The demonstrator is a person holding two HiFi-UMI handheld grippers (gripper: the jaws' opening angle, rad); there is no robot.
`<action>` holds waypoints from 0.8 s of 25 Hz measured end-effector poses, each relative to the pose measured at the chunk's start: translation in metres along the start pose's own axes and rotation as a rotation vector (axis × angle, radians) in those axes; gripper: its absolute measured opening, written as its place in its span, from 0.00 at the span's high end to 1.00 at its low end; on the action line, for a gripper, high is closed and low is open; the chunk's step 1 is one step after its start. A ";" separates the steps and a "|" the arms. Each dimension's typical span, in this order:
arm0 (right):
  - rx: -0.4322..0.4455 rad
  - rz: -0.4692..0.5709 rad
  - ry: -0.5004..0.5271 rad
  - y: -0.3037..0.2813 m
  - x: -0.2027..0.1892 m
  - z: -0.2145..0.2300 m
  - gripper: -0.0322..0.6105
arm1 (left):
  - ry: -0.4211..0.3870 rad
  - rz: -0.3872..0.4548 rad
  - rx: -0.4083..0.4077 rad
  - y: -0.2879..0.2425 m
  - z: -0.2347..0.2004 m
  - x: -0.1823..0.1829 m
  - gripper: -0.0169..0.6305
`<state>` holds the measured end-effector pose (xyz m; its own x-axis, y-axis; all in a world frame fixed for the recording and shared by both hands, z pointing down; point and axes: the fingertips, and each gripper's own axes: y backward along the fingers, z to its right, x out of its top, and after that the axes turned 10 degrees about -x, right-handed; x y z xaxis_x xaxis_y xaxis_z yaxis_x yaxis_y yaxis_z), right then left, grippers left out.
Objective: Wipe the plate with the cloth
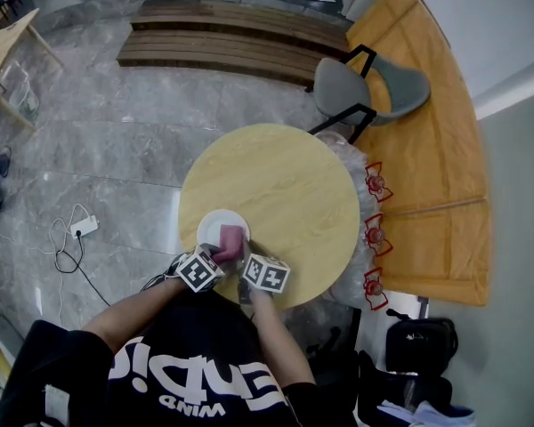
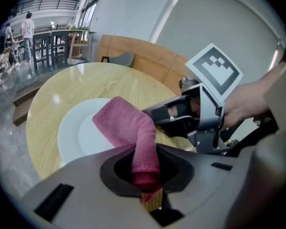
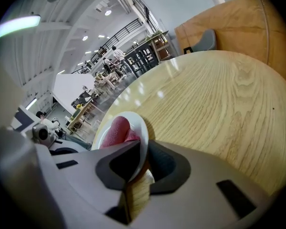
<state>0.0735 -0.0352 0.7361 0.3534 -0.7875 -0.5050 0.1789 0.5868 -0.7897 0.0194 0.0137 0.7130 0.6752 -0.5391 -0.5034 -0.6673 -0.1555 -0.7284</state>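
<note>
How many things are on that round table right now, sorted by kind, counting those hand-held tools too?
white plate: 1
pink cloth: 1
grippers: 2 (left gripper shut on the cloth, right gripper on the plate's rim)
Total: 4

**Head view:** the marker cubes (image 1: 198, 269) cover the jaws of the left tool (image 1: 219, 256) and right tool (image 1: 249, 267). The cloth (image 1: 230, 241) hides the near rim of the plate (image 1: 210, 224). The person's torso (image 1: 191, 372) is cut by the lower edge.

**Left gripper view:** the cloth's lower end vanishes between the jaws, behind the tool's body, which also masks the plate's near part. The cloth screens the right tool's jaw tips. Distant people (image 2: 26, 25) are too small to describe.

**Right gripper view:** the tool's body hides much of the plate, most of the cloth, and the near edge of the desk (image 3: 219, 99).
</note>
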 end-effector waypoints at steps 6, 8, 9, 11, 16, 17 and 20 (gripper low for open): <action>0.000 -0.019 0.036 -0.001 -0.001 -0.001 0.84 | -0.008 0.015 0.012 -0.001 -0.005 -0.002 0.90; 0.001 -0.027 0.041 -0.002 -0.003 -0.001 0.84 | 0.002 0.018 0.023 0.003 -0.007 -0.001 0.90; 0.001 -0.030 0.045 -0.002 -0.003 -0.001 0.84 | 0.008 0.020 0.029 0.005 -0.009 -0.001 0.90; 0.004 -0.033 0.049 -0.002 -0.004 -0.001 0.84 | 0.017 0.022 0.034 0.007 -0.012 -0.002 0.90; 0.013 -0.027 0.053 -0.001 -0.001 -0.003 0.84 | 0.035 0.024 0.044 0.011 -0.018 -0.004 0.90; 0.015 -0.027 0.051 0.000 -0.001 -0.003 0.84 | 0.040 0.023 0.048 0.014 -0.020 -0.005 0.90; 0.011 -0.030 0.049 -0.001 -0.003 -0.001 0.84 | 0.063 0.020 0.056 0.019 -0.022 -0.007 0.90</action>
<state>0.0714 -0.0336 0.7375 0.3026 -0.8127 -0.4980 0.1988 0.5648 -0.8009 -0.0050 -0.0036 0.7136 0.6393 -0.5932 -0.4893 -0.6607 -0.0983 -0.7442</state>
